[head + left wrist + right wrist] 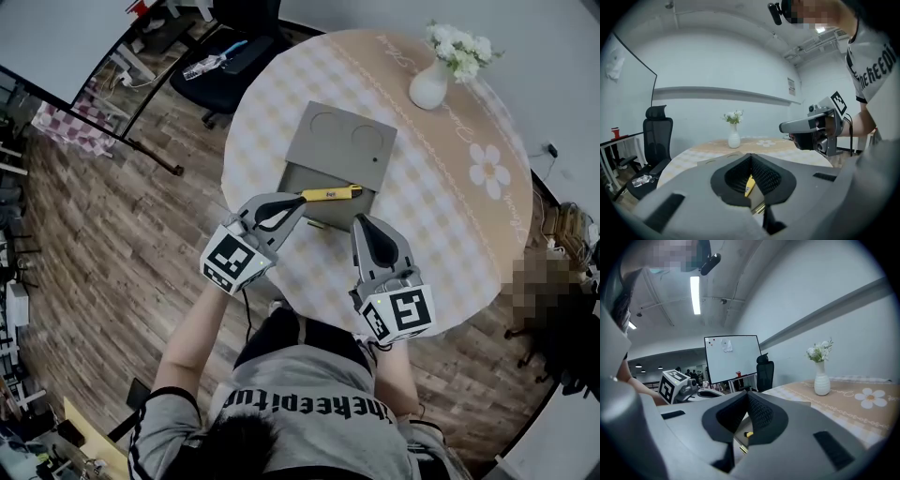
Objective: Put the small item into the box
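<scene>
Gripping the small yellow item [331,193] by one end in the left hand-held gripper [302,197], jaws pressed fully together on it. Holding it roughly level and crosswise over the open grey box [328,159] in the middle of the surface [441,216]; apparently above the box and not yet inside, probably so that the long piece can go down flat instead of snagging on a wall. Keeping the right hand-held gripper [359,225] just beside the item's free end, jaws together and empty, perhaps to steady the box or guide that end. Hard to judge from the head view how high the item hangs over the box, or whether its free end touches the lid. Showing only as a yellow sliver past the pads in the left gripper view, and as a mere tip in the right gripper view. Impossible to name the item's kind. Box interior mostly covered by both tools.
</scene>
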